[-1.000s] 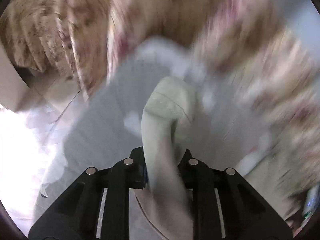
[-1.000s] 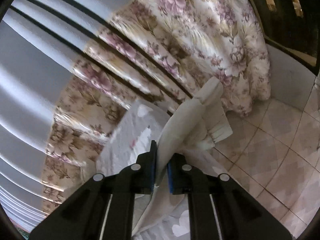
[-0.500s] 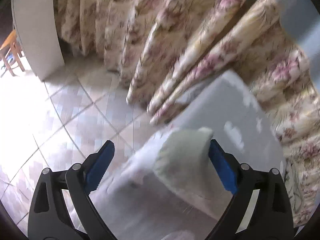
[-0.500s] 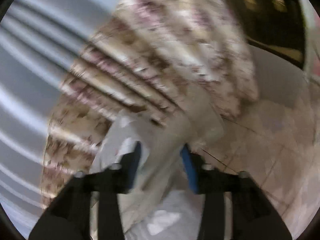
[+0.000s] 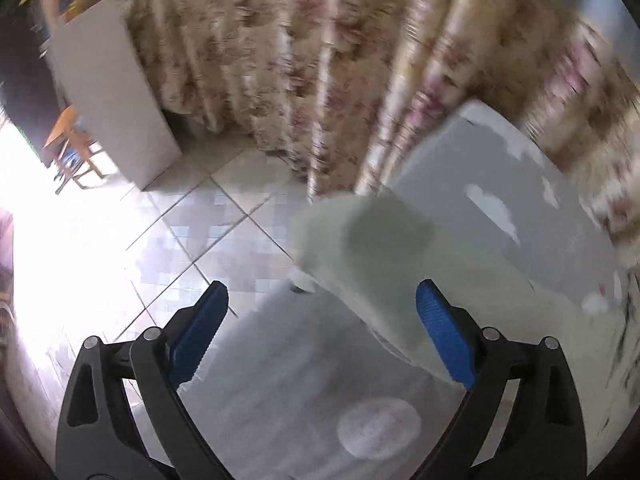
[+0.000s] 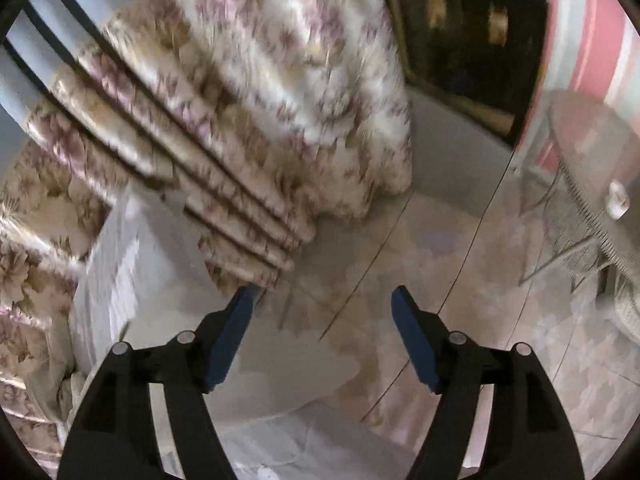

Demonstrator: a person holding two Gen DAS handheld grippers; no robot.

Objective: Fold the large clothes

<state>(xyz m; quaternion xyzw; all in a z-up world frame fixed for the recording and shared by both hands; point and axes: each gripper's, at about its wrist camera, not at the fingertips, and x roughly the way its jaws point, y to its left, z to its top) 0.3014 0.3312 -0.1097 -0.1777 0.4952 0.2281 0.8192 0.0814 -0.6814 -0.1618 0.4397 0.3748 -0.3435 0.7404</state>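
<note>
Our jaws stand released on both sides. On the left gripper (image 5: 320, 320) the two blue pads are spread wide, and the pale cream garment (image 5: 380, 264) lies between them but nearer the right-hand pad; whether it touches that pad we cannot tell through the blur. No pad presses on it. The garment rests as a folded bundle on the grey bedsheet (image 5: 520, 184), its rounded end reaching toward the bed's edge, above the tiled floor (image 5: 208, 216).

On the right gripper (image 6: 324, 320) the jaws are opening, and the same cream cloth (image 6: 288, 364) lies loose below and between the pads, held by neither. It spreads over the corner of the bed, with white bedding (image 6: 116, 280) just to the left.

Both grippers point steeply downward, the fingers aimed at the bed's edge and the floor beyond it.

Further out, in both views, a floral curtain (image 5: 304, 64) hangs in folds down to the tiles behind the bed. The left view also shows a white cabinet (image 5: 108, 92) standing on the floor; the right view shows a wire-legged table (image 6: 580, 184) on the right.
</note>
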